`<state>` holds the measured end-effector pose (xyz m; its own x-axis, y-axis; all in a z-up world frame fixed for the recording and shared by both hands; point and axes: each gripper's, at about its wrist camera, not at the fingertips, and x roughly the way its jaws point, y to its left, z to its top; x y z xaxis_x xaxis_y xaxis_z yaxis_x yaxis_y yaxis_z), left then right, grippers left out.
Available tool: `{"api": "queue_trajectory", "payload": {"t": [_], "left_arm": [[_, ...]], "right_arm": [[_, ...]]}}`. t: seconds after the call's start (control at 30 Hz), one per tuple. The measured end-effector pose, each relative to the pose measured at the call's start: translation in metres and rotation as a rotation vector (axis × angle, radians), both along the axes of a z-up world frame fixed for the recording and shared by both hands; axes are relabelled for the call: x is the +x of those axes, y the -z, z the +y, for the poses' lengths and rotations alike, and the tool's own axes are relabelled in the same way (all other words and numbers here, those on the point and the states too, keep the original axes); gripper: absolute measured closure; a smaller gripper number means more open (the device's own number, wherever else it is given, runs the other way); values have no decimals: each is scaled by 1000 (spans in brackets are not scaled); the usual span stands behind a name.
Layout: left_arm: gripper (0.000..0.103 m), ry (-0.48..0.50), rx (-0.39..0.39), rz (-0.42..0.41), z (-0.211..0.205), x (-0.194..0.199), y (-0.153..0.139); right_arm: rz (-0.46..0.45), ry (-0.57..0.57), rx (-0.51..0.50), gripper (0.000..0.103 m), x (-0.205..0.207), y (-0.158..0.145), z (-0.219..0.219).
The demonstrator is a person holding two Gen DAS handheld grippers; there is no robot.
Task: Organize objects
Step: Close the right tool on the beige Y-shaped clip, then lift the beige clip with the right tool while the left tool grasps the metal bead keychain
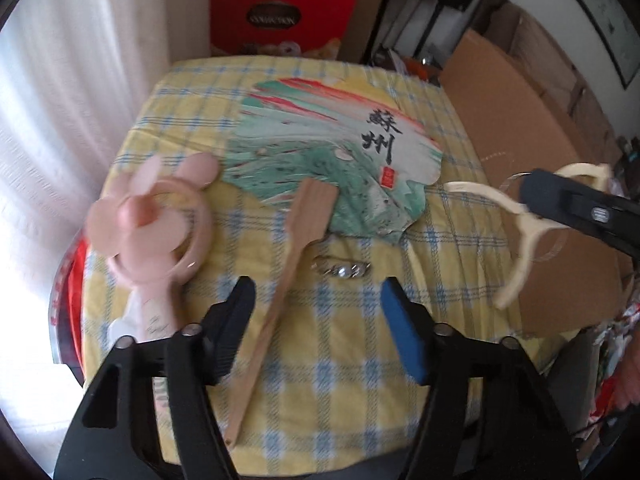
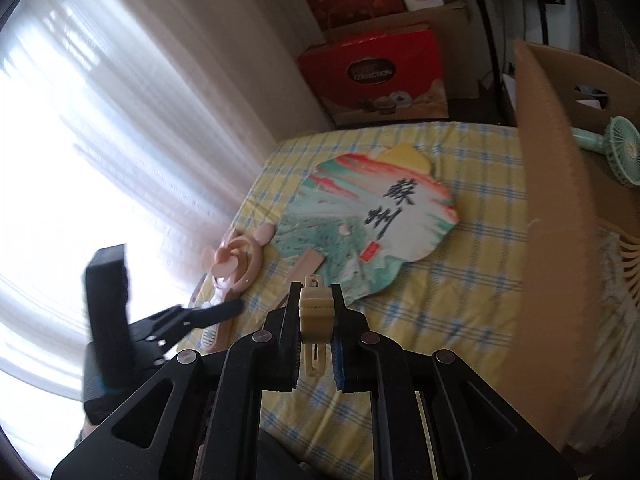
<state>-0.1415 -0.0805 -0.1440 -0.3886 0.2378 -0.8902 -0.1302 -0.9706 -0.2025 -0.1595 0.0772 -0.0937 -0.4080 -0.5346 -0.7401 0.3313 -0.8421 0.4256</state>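
Observation:
A painted paper fan (image 1: pixel 320 152) (image 2: pixel 372 224) lies on the yellow checked tablecloth (image 1: pixel 360 360). Its wooden handle (image 1: pixel 280 292) runs down between the fingers of my left gripper (image 1: pixel 318 308), which is open and hangs above it; the pads do not press on the handle. A pink rabbit-eared hand fan (image 1: pixel 160 232) (image 2: pixel 236 264) lies left of the handle, and a small silver trinket (image 1: pixel 340 270) lies right of it. My right gripper (image 2: pixel 316 292) (image 1: pixel 534 196) is shut on a cream plastic piece (image 2: pixel 316 316) with curved arms (image 1: pixel 520 240), held in the air beside the table's right edge.
An open cardboard box (image 2: pixel 552 240) (image 1: pixel 520 152) stands against the table's right side, with a green hand fan (image 2: pixel 618 152) inside. A red gift box (image 1: pixel 280 16) (image 2: pixel 372 72) stands behind the table. White curtains hang on the left. The left gripper (image 2: pixel 216 312) shows in the right wrist view.

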Motion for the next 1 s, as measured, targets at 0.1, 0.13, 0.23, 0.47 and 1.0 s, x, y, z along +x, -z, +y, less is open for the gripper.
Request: {"api": "queue_trajectory", "payload": {"t": [0.1,0.13,0.23,0.47,1.0], "left_arm": [[48,9,2,-36,11,-14,5],[48,8,-2,-37,12,-16,5],[60,15,4,-51,18,-21,3],[61,52,-9,-75,31,-17,-1],[56,49,-120,-63,41,-27,14]], "right_arm": [[6,14,-8,92,4,-8,11],[8,16,-9,92,4,-10,14],[11,20,-9,92,6,-14,21],[5,25,-21,92,7,-14,29],[-11,28,-36,92,9,-11,35]]}}
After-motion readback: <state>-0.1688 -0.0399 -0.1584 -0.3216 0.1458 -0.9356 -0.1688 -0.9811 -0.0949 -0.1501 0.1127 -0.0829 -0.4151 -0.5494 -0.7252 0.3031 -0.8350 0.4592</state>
